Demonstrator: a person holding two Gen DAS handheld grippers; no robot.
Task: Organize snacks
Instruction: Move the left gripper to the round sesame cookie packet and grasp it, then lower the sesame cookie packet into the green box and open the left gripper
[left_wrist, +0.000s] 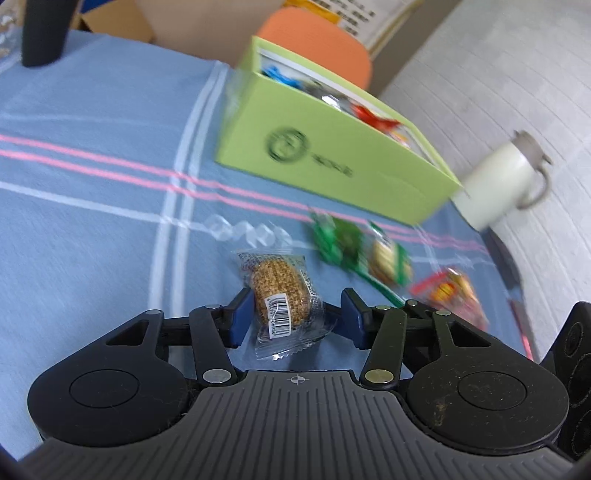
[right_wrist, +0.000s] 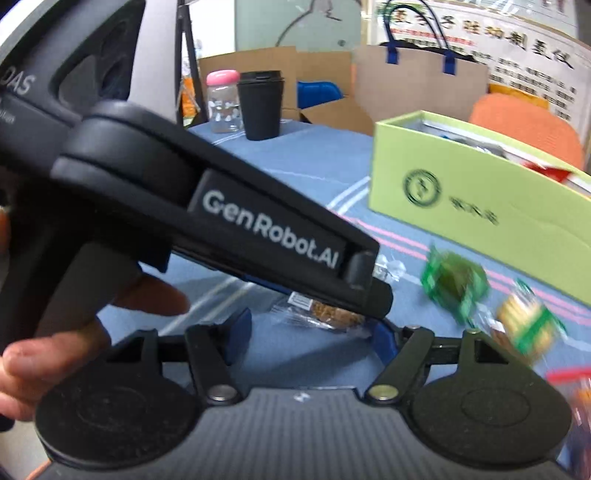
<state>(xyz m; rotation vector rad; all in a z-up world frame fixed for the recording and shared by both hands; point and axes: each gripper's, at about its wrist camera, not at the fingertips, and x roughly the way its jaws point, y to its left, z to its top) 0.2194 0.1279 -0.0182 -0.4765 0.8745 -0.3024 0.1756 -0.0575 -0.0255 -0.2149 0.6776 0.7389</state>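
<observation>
The left gripper sits low over the blue striped cloth, its blue pads part-way apart around a clear-wrapped brown biscuit. The left pad touches the biscuit's side; the right pad stands just clear of the wrapper. The biscuit's long axis runs away from the camera, slightly tilted, with its barcoded end nearest and the crimped wrapper tail pointing back toward the gripper body.

The right gripper hovers just beside it, jaws moderately wide with nothing between them. The left gripper's black finger crosses over that same biscuit in the right wrist view, a hand gripping its handle.

Further out lie a green packet, a green-and-yellow packet and a red packet, all blurred. Behind them stands a green box holding wrapped snacks, a white mug beside it. A black cup and a pink-lidded jar stand at the far edge.
</observation>
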